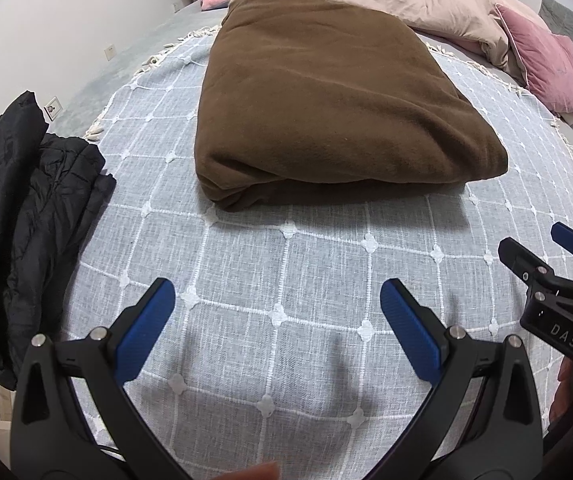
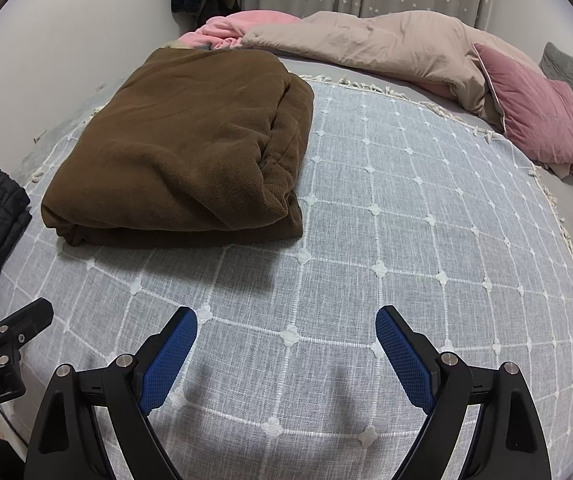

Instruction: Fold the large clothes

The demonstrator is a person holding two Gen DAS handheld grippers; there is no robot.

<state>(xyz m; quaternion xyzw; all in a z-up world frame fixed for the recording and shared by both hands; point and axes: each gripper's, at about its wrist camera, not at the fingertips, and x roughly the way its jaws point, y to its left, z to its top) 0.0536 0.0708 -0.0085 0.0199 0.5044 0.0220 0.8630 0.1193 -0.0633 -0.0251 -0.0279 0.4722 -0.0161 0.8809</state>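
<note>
I am looking down along both tools at a bed covered by a grey checked throw (image 1: 286,248). My left gripper (image 1: 278,308) is hovering over the bare throw with its blue pads standing wide apart and nothing between them; my right gripper (image 2: 286,332) is doing the same, jaws spread and empty above the cloth. In the left wrist view the right gripper is showing at about 3 o'clock, just beside my own fingers. The folded brown garment (image 1: 326,100) is lying flat on the throw at 12 o'clock from the left gripper, well apart from the pads; in the right wrist view the same bundle is sitting at about 10 o'clock, its layered fold edge facing right. A black padded jacket (image 1: 26,220) is lying crumpled at 9 o'clock, at the throw's left edge. At the far side of the bed, from 12 to 2 o'clock, a beige duvet (image 2: 386,44) is lying rumpled with a pink blanket (image 2: 238,28) beside it, and a pink cushion (image 2: 534,108) is resting against the duvet's right end.
</note>
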